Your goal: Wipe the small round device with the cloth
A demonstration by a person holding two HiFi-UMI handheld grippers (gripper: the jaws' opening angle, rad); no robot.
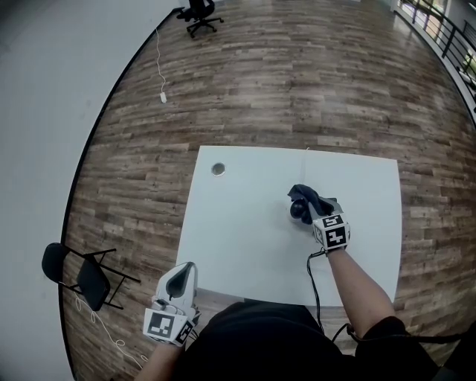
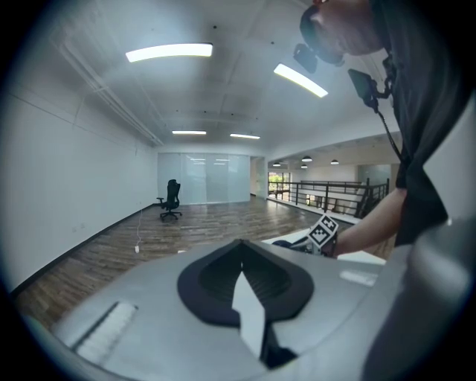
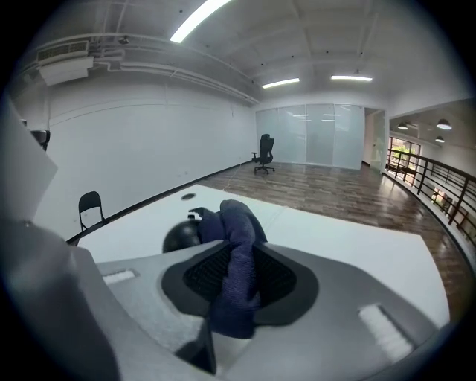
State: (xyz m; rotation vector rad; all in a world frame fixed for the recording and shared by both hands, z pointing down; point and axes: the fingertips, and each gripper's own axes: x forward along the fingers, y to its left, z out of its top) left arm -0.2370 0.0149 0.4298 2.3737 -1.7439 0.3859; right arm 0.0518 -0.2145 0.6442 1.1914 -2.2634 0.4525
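A large, bare open-plan office: wood-plank floor (image 1: 297, 89), ceiling strip lights (image 2: 169, 52), far glass partition (image 3: 312, 134), wheeled office chair (image 1: 199, 15), folding chair (image 1: 82, 275) at left, one white worktop (image 1: 238, 223).

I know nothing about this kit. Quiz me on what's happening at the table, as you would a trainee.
1. True or false: the right tool grips the dark blue cloth.
2. The round black device sits: A on the white table; B on the floor; C on a shelf.
3. What colour is the folding chair left of the table?
Key: 1 true; 2 A; 3 black.
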